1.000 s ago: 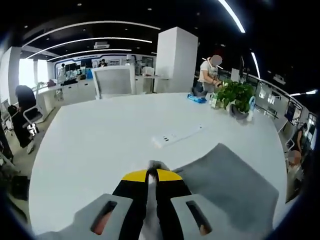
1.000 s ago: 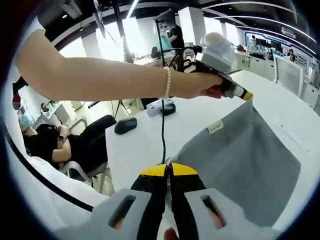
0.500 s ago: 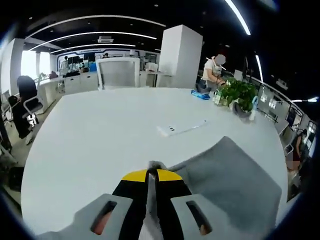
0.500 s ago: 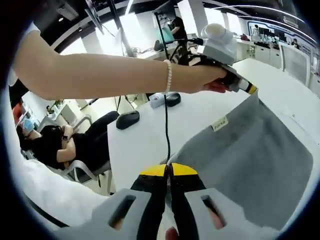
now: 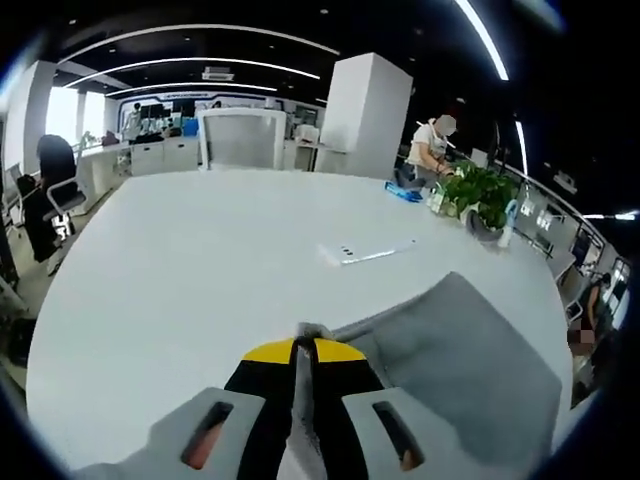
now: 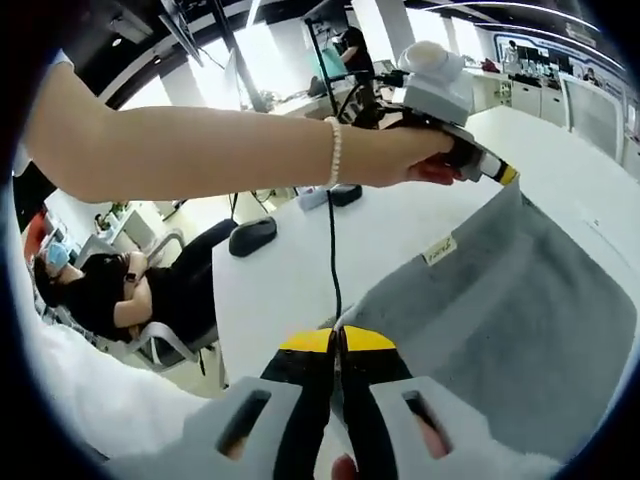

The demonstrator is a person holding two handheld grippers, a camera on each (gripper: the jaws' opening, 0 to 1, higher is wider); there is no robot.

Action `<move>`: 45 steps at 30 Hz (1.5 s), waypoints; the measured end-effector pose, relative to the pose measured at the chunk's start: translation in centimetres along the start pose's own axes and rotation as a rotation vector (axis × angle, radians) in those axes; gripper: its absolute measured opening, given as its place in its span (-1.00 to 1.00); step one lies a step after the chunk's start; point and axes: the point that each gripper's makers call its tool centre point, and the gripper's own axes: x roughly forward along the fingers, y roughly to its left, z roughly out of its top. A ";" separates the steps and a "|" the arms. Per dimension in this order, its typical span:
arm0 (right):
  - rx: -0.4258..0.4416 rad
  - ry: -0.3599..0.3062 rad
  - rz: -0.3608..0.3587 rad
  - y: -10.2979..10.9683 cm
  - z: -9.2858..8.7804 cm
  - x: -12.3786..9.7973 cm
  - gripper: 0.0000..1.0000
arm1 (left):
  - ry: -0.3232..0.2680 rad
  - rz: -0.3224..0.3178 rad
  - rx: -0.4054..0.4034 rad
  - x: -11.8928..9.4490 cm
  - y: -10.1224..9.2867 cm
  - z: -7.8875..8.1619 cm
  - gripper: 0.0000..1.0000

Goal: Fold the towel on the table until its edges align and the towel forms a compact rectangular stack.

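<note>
A grey towel (image 5: 455,350) hangs stretched above the white table (image 5: 190,260), held by two corners. My left gripper (image 5: 304,338) is shut on one corner, the cloth pinched between its yellow-tipped jaws. In the right gripper view my right gripper (image 6: 336,342) is shut on the neighbouring corner of the towel (image 6: 500,320). A small label (image 6: 437,252) sits on the towel's edge. The left gripper (image 6: 503,174) enters there too, held in a person's hand with a bracelet, at the towel's far corner.
A white power strip (image 5: 362,252) lies on the table beyond the towel. A potted plant (image 5: 478,190) stands at the far right edge. A white chair (image 5: 238,138) is at the far side. A computer mouse (image 6: 252,236) and a black cable (image 6: 331,250) lie near the table edge.
Both views have shifted slightly as the hands moved. The towel stays gripped at both corners and looks a little more spread and taut.
</note>
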 end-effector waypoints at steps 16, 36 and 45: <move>0.017 -0.011 0.009 -0.1 0.1 0.1 -1.00 | -0.019 0.020 -0.109 -1.5 1.2 -0.5 -0.95; -0.045 -0.071 -0.034 -2.1 1.4 -1.5 -1.00 | -0.013 0.052 -0.023 -8.0 -0.5 -4.5 -0.87; -0.067 -0.086 -0.147 -8.2 1.6 -4.7 -0.92 | -0.009 0.047 -0.052 -10.7 -2.7 -7.0 -0.81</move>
